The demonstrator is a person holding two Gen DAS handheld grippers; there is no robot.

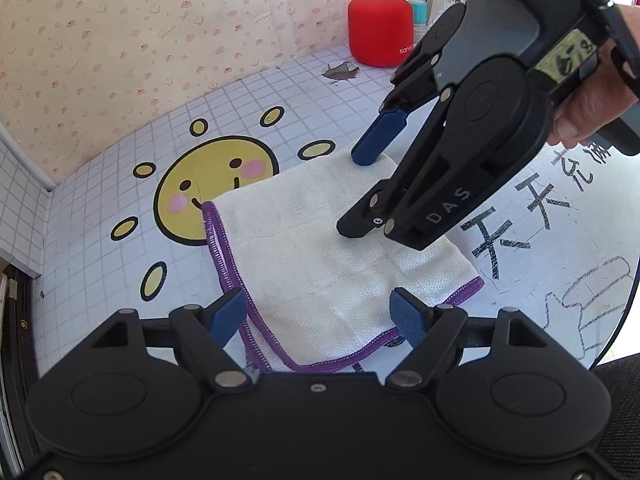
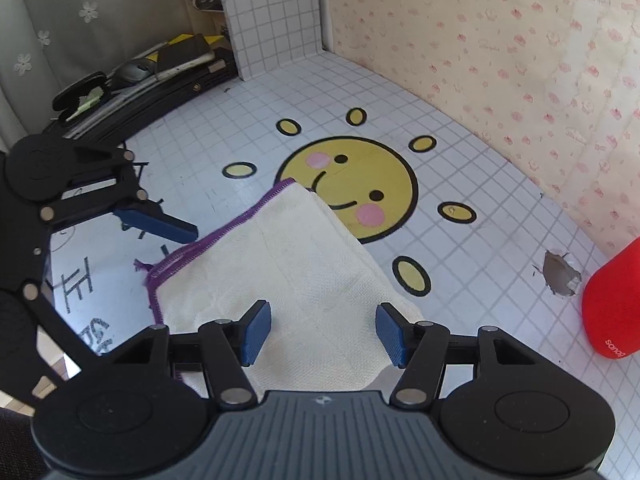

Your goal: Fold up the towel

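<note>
Red speaker (image 1: 379, 31) beside back wall (image 1: 120, 40)

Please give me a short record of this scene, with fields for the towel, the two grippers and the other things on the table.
towel: cream, purple hem, folded, flat on table
left gripper: open, above towel's near hemmed corner
right gripper: open, above towel, nothing gripped
sun picture: partly under towel
red cylinder: by the wall, apart from towel
hole: in table cover near red cylinder

"DAS" on right gripper (image 1: 362, 196); "sanag", prob., on red speaker (image 1: 379, 30).
</note>
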